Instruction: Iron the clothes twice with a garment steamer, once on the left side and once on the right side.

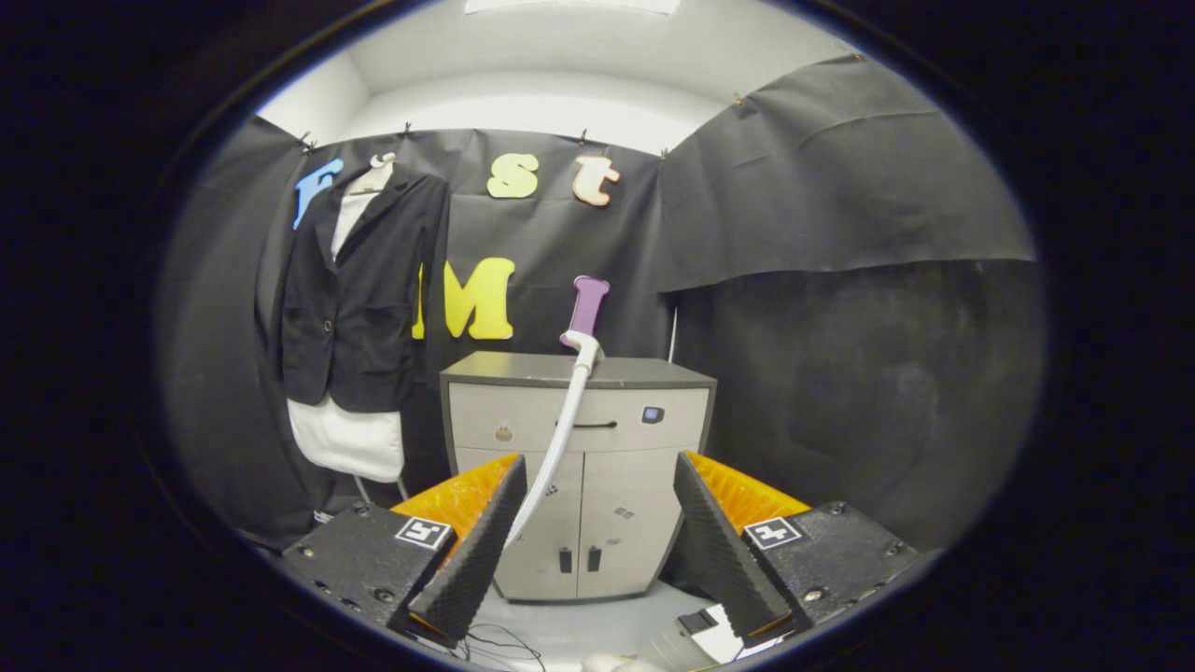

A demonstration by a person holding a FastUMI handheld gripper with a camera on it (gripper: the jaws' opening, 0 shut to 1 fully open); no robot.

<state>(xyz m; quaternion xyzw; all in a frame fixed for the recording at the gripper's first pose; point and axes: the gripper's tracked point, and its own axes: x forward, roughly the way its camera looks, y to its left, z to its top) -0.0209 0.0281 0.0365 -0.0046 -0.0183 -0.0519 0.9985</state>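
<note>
1. Your hand-held gripper (597, 551) is spread wide, its 2 fingers gripping nothing.
2. Beyond the fingers stands a cabinet (597, 439); the garment steamer (565, 420) leans against its front, its head at the cabinet's top.
3. The clothes (359, 299), a dark jacket over a white shirt, hang left of the cabinet.

no readable text; fingers (597, 541) apart, each mount carrying a square marker.
</note>
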